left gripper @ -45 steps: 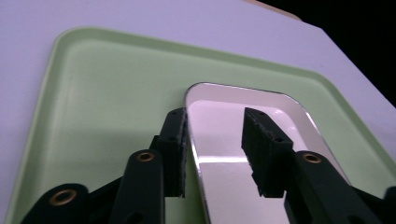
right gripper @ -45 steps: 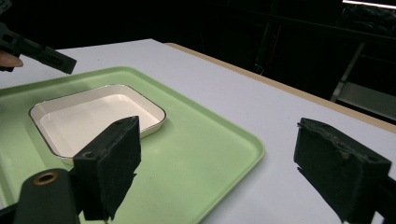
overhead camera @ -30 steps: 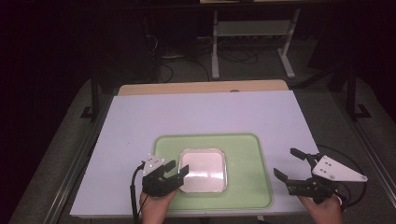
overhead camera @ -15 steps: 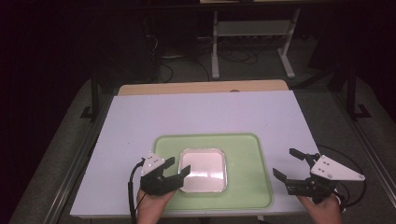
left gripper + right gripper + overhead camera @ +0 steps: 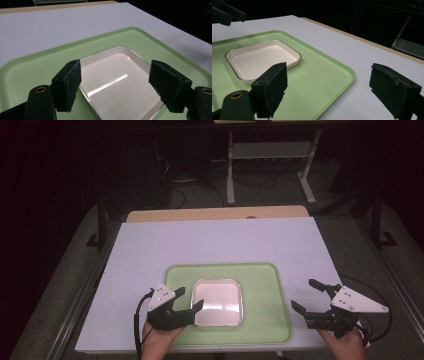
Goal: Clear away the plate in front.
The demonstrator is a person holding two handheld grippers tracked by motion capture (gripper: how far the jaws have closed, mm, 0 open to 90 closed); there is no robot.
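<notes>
In the lower left of the high view, the left gripper (image 5: 189, 298) sat at the left edge of the white dish (image 5: 217, 302), its tips pointing toward the dish's near left corner. Its jaws had just been opening and stood wide apart, gripping nothing. In the left gripper view the two black pads (image 5: 68, 85) flanked the dish (image 5: 117, 82) from above without pressing on it, the rim passing just under the left pad. This looked like a release, or a fresh line-up on that rim; which of the two could not be told.

The dish lay flat in the lower middle of the frame, inside the green tray (image 5: 260, 285), a little left of the tray's centre. It was empty and shallow, with a thin dark rim. The tray itself rested near the front edge of the white table (image 5: 220, 240), probably to keep the work within easy reach of both hands.

At the lower right, the right gripper (image 5: 311, 296) hung just off the tray's right edge, over bare table. Its jaws were spread wide as well and held nothing. In the right gripper view the tray's corner (image 5: 342, 75) showed between the pads, with the dish (image 5: 262, 60) well off toward the upper left. It seemed parked there, ready but clear of the other hand's work.
</notes>
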